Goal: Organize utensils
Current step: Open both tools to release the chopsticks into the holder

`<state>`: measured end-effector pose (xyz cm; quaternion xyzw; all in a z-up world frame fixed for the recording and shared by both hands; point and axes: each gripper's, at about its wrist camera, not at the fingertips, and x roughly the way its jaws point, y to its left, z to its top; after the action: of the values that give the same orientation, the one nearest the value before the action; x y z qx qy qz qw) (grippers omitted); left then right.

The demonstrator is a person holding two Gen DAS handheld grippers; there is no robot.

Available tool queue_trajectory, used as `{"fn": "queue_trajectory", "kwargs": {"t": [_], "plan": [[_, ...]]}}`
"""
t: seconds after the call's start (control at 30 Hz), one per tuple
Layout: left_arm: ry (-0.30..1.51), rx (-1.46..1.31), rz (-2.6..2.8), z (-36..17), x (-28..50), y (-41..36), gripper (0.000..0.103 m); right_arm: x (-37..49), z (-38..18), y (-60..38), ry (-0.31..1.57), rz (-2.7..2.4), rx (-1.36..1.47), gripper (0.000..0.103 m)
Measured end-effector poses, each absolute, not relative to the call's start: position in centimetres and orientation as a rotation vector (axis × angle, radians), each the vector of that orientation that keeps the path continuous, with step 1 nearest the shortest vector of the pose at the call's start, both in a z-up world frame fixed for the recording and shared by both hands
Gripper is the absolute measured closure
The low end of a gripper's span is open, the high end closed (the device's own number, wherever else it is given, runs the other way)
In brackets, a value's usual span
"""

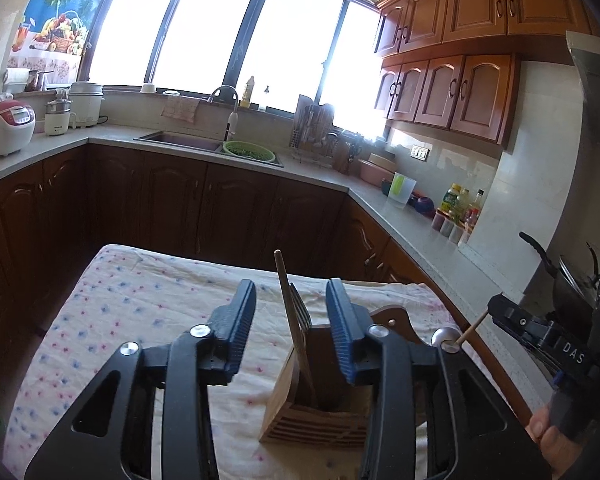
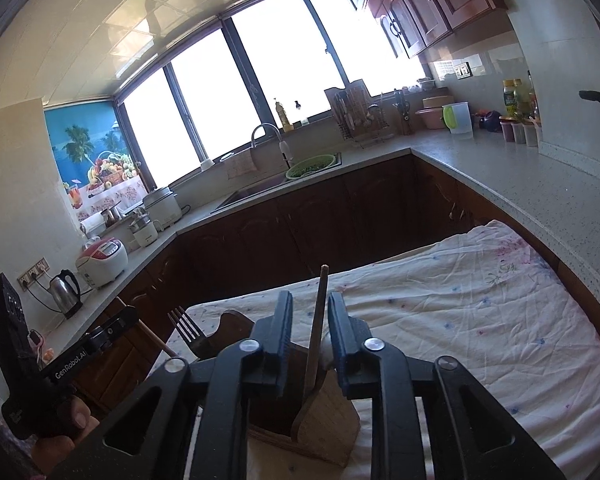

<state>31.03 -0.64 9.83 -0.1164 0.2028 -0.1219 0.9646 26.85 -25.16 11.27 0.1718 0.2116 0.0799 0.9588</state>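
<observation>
A: So where does each utensil stand against its claw?

B: Lower centre of the left wrist view, the left claw is spread, and the fork rises between its fingers, tines up, touching neither pad. Its long axis runs nearly upright, foot down in the wooden holder directly below.

A: And the other side?

B: Same picture. The right claw is parted around the wooden spatula, handle up, blade in the holder, with clear gaps to both pads. Each hand is nearest its own utensil.

A: Count?

B: One fork, one spatula, one holder, two claws. The holder sits on the floral cloth over the worktop. Both pieces look already dropped in.
</observation>
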Motion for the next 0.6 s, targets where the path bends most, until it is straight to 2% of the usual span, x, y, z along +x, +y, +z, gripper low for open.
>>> {"fn": "queue_trajectory", "kwargs": {"t": [0.03, 0.07, 0.1, 0.13, 0.17, 0.23, 0.3, 0.6], "plan": [[0.405, -0.237, -0.246, 10.0, 30.6, -0.5, 0.054, 26.5, 11.4, -25.3, 0.417, 0.17, 0.359, 0.052], [0.404, -0.24, -0.247, 10.2, 30.2, -0.4, 0.051, 26.1, 11.7, -25.5, 0.402, 0.175, 0.369, 0.041], [0.405, -0.244, -0.246, 10.3, 29.8, -0.2, 0.041, 25.6, 11.9, -25.6, 0.386, 0.177, 0.375, 0.038], [0.404, -0.249, -0.244, 10.4, 29.3, 0.0, 0.033, 25.1, 12.2, -25.8, 0.369, 0.179, 0.382, 0.029], [0.396, -0.254, -0.242, 10.5, 28.7, 0.2, 0.031, 24.6, 12.5, -26.1, 0.353, 0.184, 0.39, 0.019], [0.392, -0.255, -0.239, 10.6, 27.5, 0.6, 0.028, 23.3, 13.1, -26.5, 0.318, 0.186, 0.403, 0.009], [0.393, -0.256, -0.232, 10.5, 26.3, 0.9, 0.025, 21.9, 13.7, -26.8, 0.288, 0.178, 0.409, 0.006], [0.429, -0.198, -0.228, 8.1, 20.7, 0.5, 0.024, 15.4, 13.1, -27.5, 0.261, 0.136, 0.388, 0.004]]}}
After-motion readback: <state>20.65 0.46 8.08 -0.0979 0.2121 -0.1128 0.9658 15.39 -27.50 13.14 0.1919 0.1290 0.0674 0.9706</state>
